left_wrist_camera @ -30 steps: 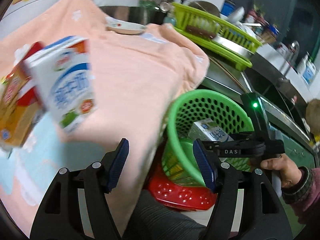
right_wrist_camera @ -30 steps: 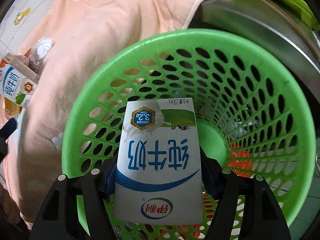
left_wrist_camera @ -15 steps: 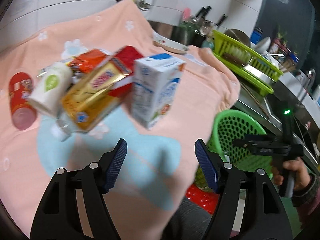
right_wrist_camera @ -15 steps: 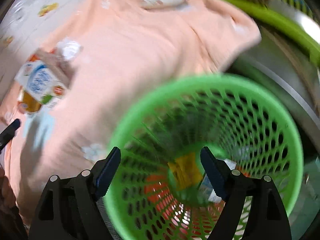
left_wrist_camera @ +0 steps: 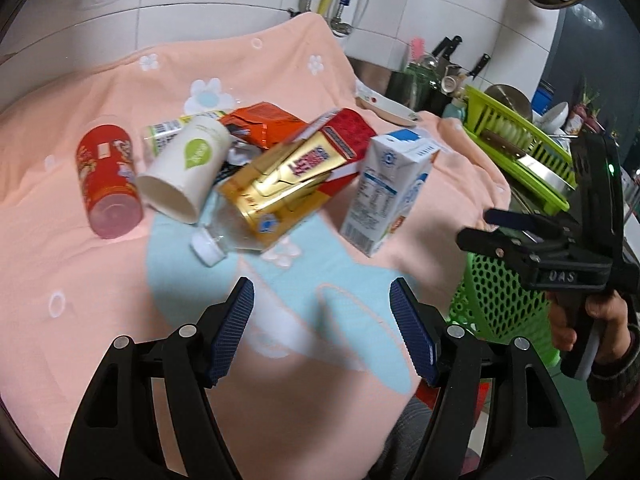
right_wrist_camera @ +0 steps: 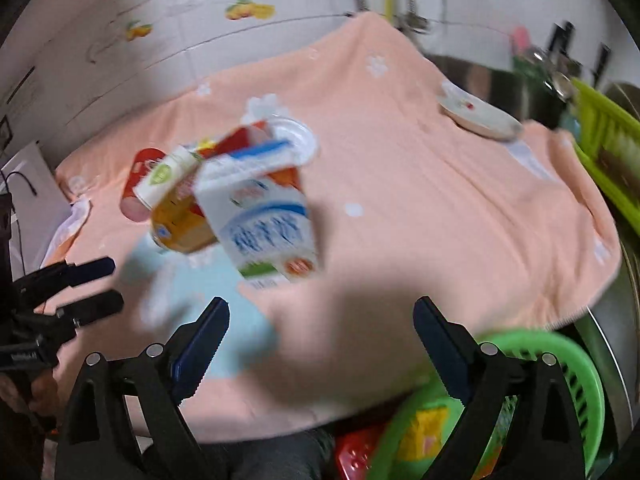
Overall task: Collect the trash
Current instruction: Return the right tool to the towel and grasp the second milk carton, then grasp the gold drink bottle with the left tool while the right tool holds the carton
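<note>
Trash (left_wrist_camera: 256,172) lies piled on the peach cloth (left_wrist_camera: 80,264); a milk carton (left_wrist_camera: 384,196) stands beside it. Both the left gripper (left_wrist_camera: 322,332) and right gripper (right_wrist_camera: 320,344) are spread, empty, near the green basket (right_wrist_camera: 568,364).

Raised letters reading "DAS" mark the body of the right gripper (left_wrist_camera: 490,224), while blue Chinese characters on the white milk carton (right_wrist_camera: 266,232) and red print on the gold box (left_wrist_camera: 280,188) blur beyond reading.
</note>
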{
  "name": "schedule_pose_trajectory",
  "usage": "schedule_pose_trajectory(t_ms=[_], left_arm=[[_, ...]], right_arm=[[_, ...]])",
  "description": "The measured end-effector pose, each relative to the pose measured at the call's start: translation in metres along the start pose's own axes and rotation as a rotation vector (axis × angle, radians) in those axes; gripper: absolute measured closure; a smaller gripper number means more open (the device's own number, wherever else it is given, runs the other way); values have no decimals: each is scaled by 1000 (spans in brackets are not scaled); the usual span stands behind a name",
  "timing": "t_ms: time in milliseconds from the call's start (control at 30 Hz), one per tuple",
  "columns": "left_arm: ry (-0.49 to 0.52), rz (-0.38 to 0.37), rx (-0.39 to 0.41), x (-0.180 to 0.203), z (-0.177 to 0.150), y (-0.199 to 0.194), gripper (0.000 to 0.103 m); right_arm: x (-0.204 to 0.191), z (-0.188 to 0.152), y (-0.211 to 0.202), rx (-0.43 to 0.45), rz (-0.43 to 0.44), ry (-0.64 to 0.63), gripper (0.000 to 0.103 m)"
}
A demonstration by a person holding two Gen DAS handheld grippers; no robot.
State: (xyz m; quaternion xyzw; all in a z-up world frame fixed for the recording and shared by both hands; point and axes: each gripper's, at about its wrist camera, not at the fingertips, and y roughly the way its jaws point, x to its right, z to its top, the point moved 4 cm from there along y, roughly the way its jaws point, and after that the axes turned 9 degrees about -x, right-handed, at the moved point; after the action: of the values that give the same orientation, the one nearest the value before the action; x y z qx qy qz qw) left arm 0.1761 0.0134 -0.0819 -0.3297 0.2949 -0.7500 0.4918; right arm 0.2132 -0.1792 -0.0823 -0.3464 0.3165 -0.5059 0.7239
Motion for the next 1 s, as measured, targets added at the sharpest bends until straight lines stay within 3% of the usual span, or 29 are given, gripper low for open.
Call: schedule_pose_trajectory(t_ms=[300, 767, 1000], left_arm=[[-16, 21, 7, -16, -2, -7, 33], [50, 82, 10, -19, 19, 0, 33], [103, 107, 10, -12, 38, 12, 33]], right_arm=[[-30, 32, 22, 40, 9, -86, 10], [-26, 54, 50, 46, -1, -74, 11], [-27, 55, 53, 34, 19, -52, 37]])
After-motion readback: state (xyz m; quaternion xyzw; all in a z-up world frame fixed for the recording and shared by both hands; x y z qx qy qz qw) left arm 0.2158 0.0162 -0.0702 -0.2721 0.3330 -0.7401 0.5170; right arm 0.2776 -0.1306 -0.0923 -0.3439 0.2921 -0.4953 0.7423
